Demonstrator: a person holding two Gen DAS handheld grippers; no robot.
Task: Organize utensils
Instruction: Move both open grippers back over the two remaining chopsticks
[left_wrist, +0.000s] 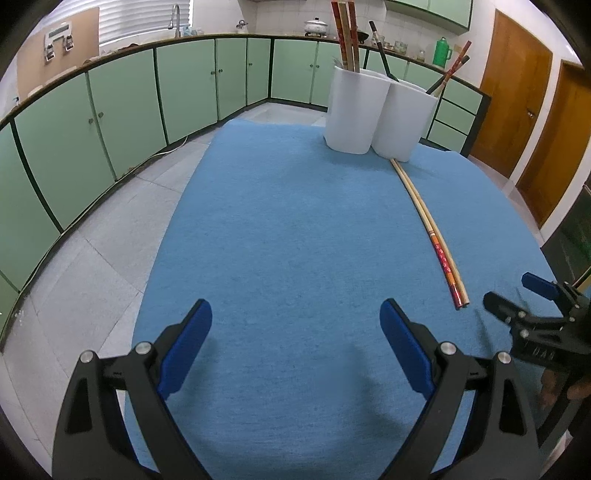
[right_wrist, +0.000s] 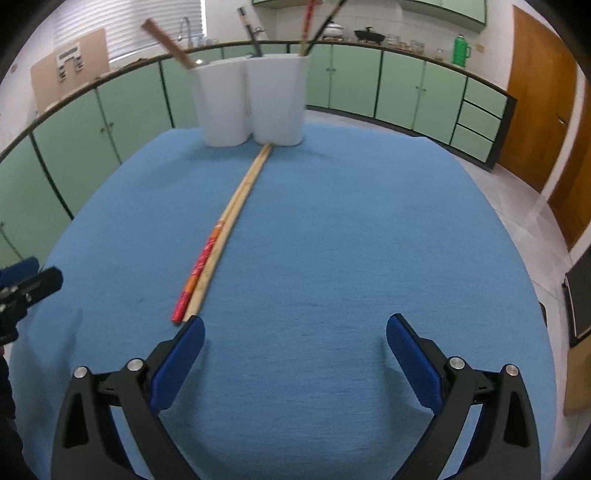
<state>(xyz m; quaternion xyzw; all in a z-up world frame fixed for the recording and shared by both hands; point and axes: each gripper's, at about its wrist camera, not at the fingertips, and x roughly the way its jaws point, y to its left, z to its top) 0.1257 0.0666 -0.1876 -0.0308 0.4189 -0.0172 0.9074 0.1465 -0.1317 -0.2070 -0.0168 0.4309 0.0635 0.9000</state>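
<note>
A pair of long chopsticks (left_wrist: 428, 225) (right_wrist: 225, 229), bamboo with red patterned ends, lies side by side on the blue cloth (left_wrist: 295, 240). It runs from the white utensil holder (left_wrist: 373, 110) (right_wrist: 255, 103) toward me. Several chopsticks stand in the holder's compartments. My left gripper (left_wrist: 295, 343) is open over bare cloth, left of the pair. My right gripper (right_wrist: 295, 350) is open too, its left fingertip (right_wrist: 194, 332) just short of the chopsticks' near end. The right gripper (left_wrist: 517, 299) shows at the right edge of the left wrist view.
Green cabinets (left_wrist: 122, 110) ring the room behind a tiled floor (left_wrist: 92, 258). Wooden doors (left_wrist: 517, 96) stand to the right. A green flask (right_wrist: 461, 50) and pots sit on the counter. The left gripper (right_wrist: 26, 288) shows at the left edge of the right wrist view.
</note>
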